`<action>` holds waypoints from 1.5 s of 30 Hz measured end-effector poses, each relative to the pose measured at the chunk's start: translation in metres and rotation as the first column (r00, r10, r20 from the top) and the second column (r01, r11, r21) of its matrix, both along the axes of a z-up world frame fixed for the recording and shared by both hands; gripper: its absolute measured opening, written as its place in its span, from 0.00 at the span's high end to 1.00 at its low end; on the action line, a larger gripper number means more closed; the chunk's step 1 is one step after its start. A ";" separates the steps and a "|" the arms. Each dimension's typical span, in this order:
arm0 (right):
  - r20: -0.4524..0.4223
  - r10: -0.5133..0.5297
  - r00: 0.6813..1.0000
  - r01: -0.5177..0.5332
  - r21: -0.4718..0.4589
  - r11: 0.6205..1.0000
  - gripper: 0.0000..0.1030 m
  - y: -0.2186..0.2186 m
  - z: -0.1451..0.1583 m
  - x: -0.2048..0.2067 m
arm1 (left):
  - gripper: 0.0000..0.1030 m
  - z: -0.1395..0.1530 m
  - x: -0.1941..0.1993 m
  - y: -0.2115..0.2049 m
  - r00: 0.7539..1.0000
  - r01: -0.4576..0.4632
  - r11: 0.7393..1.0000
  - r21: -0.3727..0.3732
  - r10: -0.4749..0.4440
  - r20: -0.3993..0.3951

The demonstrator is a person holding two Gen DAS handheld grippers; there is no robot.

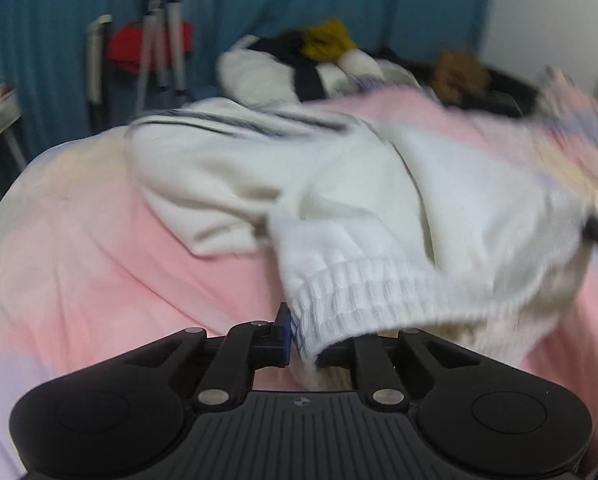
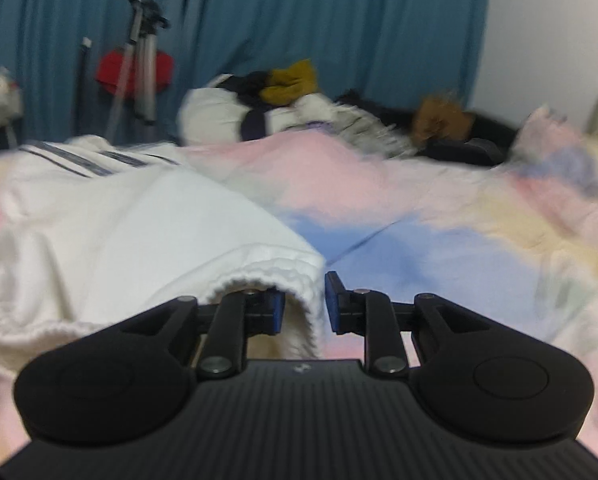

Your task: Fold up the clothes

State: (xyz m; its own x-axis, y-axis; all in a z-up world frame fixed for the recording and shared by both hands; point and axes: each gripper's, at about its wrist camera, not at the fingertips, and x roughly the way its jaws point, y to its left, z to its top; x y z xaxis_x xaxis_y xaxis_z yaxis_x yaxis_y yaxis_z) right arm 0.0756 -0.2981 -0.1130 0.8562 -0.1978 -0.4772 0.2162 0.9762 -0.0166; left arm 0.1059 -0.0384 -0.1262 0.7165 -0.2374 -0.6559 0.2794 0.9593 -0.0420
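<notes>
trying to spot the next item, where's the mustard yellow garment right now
The mustard yellow garment sits on top of the clothes pile at the far end of the bed, against the blue curtain, right of the tripod in both wrist views.

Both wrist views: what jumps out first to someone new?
The white knit sweater with a ribbed hem sprawls across the pink pastel bedspread, filling the middle of both views. The left gripper is clamped on the hem; the right gripper straddles the hem's edge with a gap showing. Behind, a heap of dark, white and mustard clothes sits before the teal curtain.
</notes>
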 end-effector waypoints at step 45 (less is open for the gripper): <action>0.154 0.918 0.365 -0.820 0.520 0.239 0.00 0.386 0.017 0.059 | 0.41 0.045 0.086 0.441 0.776 -0.618 0.782 -0.082 0.623 0.100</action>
